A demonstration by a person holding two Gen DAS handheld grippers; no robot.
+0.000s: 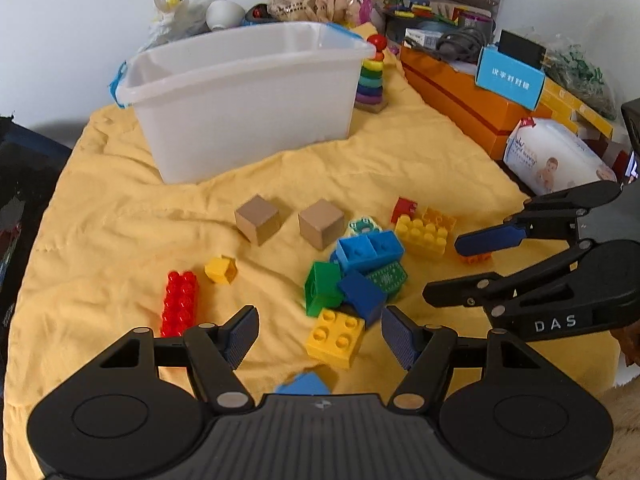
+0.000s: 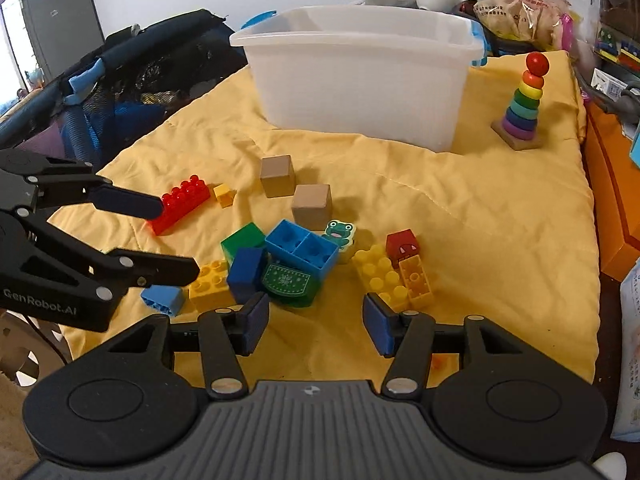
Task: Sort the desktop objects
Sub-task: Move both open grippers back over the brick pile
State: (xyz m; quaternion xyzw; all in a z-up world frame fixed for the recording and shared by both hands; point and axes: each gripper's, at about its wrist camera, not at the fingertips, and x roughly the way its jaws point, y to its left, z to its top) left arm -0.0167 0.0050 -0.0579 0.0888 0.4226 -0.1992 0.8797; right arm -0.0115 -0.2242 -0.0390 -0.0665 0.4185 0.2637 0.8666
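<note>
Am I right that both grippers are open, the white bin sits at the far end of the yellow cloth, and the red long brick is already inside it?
Not quite. The red long brick is not in the white bin; it lies on the yellow cloth, as the right wrist view shows. The rest holds: the left gripper and right gripper are open, and the bin is at the cloth's far end.

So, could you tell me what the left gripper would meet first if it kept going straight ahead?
Probably the yellow four-stud brick, lying just ahead between the open left gripper fingers, with the green and blue bricks right behind it; depth is hard to judge.
</note>
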